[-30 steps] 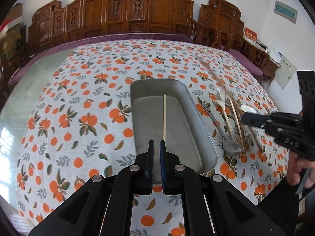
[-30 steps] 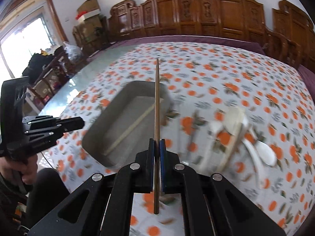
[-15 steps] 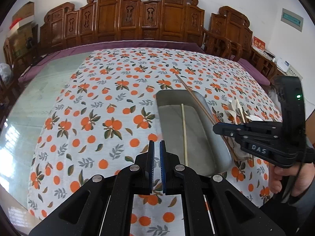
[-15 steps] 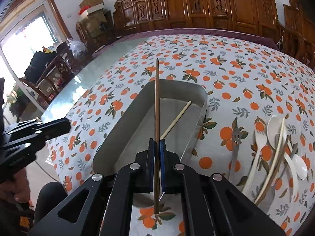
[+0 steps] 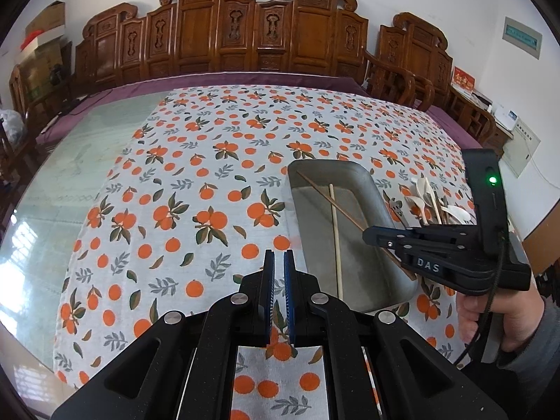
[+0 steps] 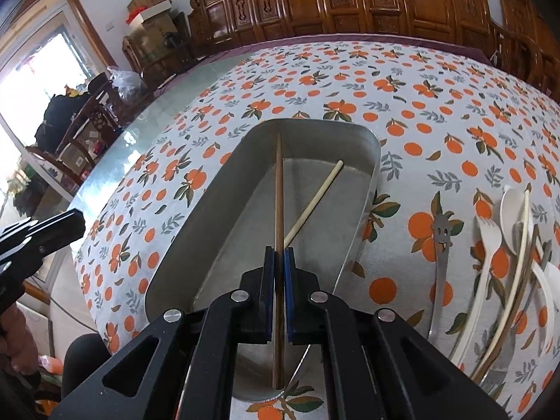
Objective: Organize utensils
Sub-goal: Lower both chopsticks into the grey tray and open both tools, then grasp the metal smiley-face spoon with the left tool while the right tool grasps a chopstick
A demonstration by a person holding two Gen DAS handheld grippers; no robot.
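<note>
Right tongs (image 6: 279, 262) clamped on brown chopstick (image 6: 279, 189) over tray (image 6: 364, 189).
Left tongs (image 5: 279, 266) nearly closed, empty, beside tray; pale chopstick (image 6: 315, 203) partly hidden inside.

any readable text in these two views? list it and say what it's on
"DAS": white letters on the side of the right claw, seen from the left wrist view.
Red sign with gold characters by the chairs: too small to read.
Green-framed wall plaque: blurred, unreadable.
Grey wall panel at right: print too small to read.
Right wrist view: no readable text.
</note>
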